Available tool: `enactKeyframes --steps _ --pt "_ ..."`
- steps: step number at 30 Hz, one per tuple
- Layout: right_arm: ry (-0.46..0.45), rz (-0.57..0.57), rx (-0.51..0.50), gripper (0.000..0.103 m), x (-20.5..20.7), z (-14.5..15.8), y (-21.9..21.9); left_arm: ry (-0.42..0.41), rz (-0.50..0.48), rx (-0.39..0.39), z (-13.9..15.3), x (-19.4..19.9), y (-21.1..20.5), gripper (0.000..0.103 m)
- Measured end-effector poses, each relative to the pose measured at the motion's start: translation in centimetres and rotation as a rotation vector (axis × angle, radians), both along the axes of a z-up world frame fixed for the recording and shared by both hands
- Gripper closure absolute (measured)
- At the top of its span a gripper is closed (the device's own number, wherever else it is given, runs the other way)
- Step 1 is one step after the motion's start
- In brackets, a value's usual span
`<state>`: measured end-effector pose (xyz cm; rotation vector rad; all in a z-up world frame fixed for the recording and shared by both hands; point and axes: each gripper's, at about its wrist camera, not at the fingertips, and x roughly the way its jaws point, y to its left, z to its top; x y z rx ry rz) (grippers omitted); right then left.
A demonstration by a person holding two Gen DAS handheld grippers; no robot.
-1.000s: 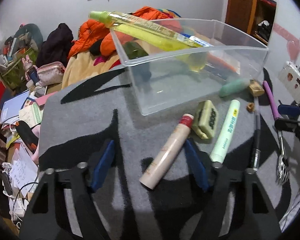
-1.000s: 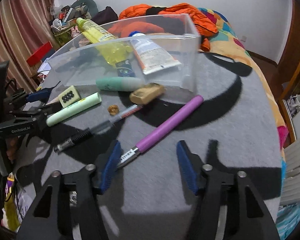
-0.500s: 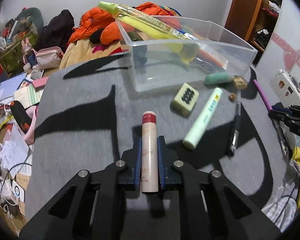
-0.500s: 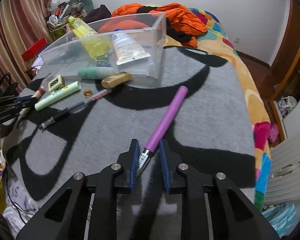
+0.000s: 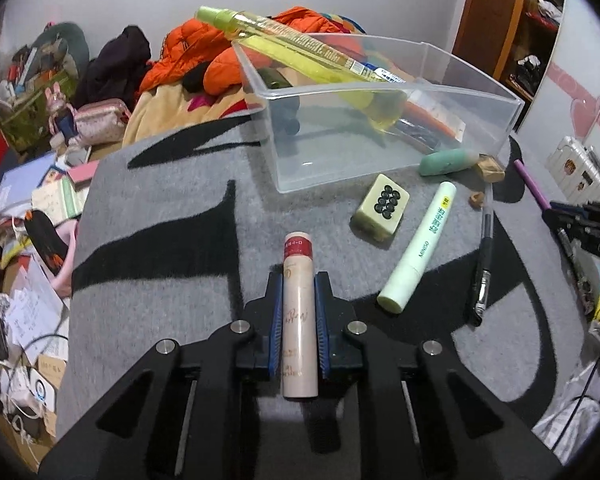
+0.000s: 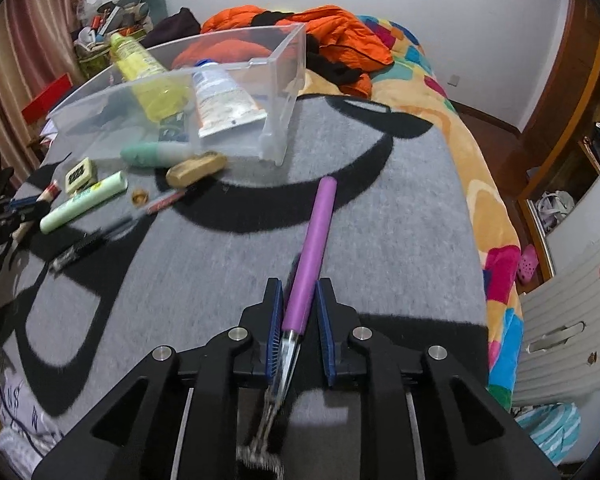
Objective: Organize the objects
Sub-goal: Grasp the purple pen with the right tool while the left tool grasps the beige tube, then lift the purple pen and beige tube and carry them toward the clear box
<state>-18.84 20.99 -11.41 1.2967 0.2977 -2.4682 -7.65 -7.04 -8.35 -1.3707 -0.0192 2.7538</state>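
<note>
My left gripper (image 5: 298,300) is shut on a beige tube with a red band (image 5: 298,292), which points away over the grey blanket. My right gripper (image 6: 299,304) is shut on a purple-handled metal scratcher (image 6: 316,240), its metal claw end back by the camera. A clear plastic bin (image 5: 380,92) (image 6: 284,92) stands ahead with a yellow spray bottle (image 5: 300,46), a white tube (image 6: 224,100) and other items in it. On the blanket lie a mahjong tile (image 5: 380,206), a pale green tube (image 5: 420,248), a black pen (image 5: 483,268) and a green capsule (image 5: 446,161).
The grey and black blanket (image 6: 380,220) covers a bed; orange clothing (image 6: 340,32) is heaped behind the bin. Clutter of papers and bags (image 5: 40,200) lies beyond the left edge. A white cabinet (image 6: 572,312) stands at the right. A tan block (image 6: 196,166) lies by the bin.
Both grippers went from open to shut: the left on the beige tube, the right on the purple scratcher. The right one has since slid forward along the handle.
</note>
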Motion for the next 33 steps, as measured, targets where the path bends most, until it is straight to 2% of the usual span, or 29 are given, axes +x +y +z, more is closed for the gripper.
enactKeyframes --steps 3,7,12,22,33 --pt "0.019 -0.017 -0.004 0.088 -0.3 -0.1 -0.4 0.019 0.006 -0.023 0.0 0.1 0.4 0.089" --pt "0.028 -0.017 -0.020 0.092 0.0 0.1 -0.7 0.029 0.029 0.025 0.5 0.5 0.0 0.089" --pt "0.052 -0.015 -0.074 0.093 0.5 1.3 -0.7 0.079 0.067 0.046 2.1 1.1 -0.4 0.089" --pt "0.189 -0.006 -0.219 0.093 1.8 7.2 -0.4 0.211 0.077 0.092 7.0 1.8 0.6 0.089" --pt "0.292 0.020 -0.312 0.093 0.8 12.1 -0.9 0.282 0.085 0.107 9.9 0.5 0.9 0.089"
